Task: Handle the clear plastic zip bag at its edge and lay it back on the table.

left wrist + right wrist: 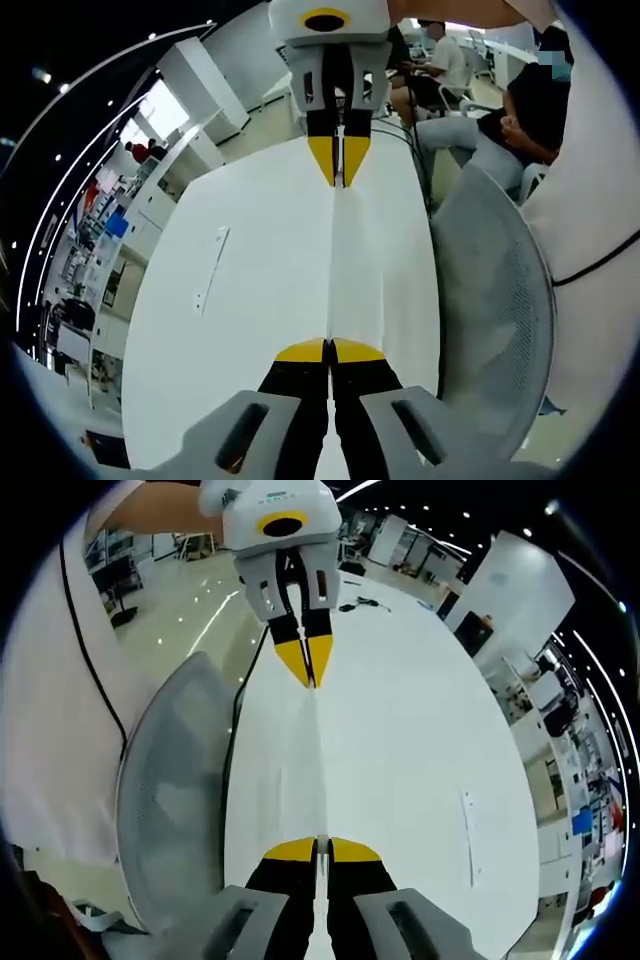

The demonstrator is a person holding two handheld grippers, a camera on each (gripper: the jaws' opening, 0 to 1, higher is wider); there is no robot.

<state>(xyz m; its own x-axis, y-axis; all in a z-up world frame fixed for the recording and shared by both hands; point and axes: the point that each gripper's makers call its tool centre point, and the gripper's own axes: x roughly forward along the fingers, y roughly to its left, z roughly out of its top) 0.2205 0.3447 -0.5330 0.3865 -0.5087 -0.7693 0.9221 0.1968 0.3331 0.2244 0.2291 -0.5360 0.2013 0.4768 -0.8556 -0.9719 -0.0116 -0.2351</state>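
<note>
The clear plastic zip bag (332,262) is stretched between my two grippers above the white table (250,230). I see it nearly edge-on, as a thin pale line. At the bottom of the left gripper view, my left gripper (328,349) is shut on one end of the bag's edge. The right gripper (337,170) faces it from the top, shut on the other end. In the right gripper view the bag (318,760) runs from my right gripper (321,847) up to the left gripper (309,670). How high the bag hangs over the table (400,730) I cannot tell.
A grey mesh chair (490,300) (170,780) stands against the table's long side, next to the person in white who holds the grippers. A thin pale strip (212,268) (467,830) lies on the table. People sit beyond the table's far end (450,60).
</note>
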